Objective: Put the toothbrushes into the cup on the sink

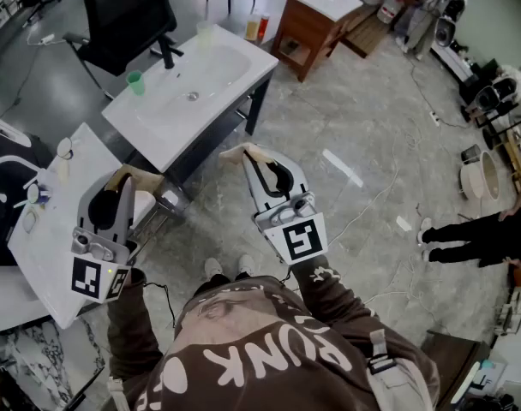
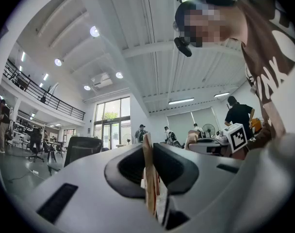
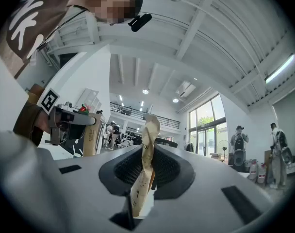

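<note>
A small green cup (image 1: 135, 82) stands on the left rim of the white sink (image 1: 170, 132), far ahead of both grippers. My left gripper (image 1: 128, 175) is shut and hangs over the edge of a white table (image 1: 46, 255). My right gripper (image 1: 243, 152) is also shut, above the floor beside the sink's near corner. In the left gripper view (image 2: 147, 142) and the right gripper view (image 3: 149, 124) the tan paper-wrapped fingertips press together with no toothbrush between them. Both gripper views point up at the ceiling. Small items (image 1: 36, 197) lie on the white table, too small to name.
A black faucet (image 1: 167, 55) rises at the sink's back. An office chair (image 1: 123, 11) stands behind it, and bottles (image 1: 254, 26) sit at the sink's far corner. A wooden cabinet (image 1: 316, 20) is beyond. A person (image 1: 475, 229) is at the right.
</note>
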`<state>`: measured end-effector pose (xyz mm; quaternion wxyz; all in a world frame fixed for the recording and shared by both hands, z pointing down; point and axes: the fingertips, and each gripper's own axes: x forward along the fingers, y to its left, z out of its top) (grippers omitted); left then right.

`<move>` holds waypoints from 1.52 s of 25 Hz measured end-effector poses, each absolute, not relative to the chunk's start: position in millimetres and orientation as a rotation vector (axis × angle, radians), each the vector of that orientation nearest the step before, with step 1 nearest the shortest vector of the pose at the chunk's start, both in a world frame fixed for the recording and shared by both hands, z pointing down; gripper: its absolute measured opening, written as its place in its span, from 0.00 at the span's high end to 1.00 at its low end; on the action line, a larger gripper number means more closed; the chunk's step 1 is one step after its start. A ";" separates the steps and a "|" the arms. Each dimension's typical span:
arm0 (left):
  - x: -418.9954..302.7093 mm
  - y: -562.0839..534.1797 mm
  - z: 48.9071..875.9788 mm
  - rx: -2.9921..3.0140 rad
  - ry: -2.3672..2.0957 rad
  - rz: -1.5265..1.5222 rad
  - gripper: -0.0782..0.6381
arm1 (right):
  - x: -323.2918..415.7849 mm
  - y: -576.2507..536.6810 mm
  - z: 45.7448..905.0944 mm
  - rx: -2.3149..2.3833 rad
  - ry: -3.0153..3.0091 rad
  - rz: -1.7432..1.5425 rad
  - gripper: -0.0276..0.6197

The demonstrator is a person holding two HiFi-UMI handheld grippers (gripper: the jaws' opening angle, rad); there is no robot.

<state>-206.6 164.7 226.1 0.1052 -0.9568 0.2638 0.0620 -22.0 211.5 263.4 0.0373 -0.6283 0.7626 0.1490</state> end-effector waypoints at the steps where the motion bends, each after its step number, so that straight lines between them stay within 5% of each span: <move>1: -206.5 164.3 225.7 -2.820 0.778 0.184 0.83 | -21.8 211.3 263.2 -1.929 2.341 0.456 0.87; 38: -247.4 88.9 250.0 -2.862 0.783 0.236 0.83 | -58.1 140.8 270.2 -1.953 2.360 0.477 0.87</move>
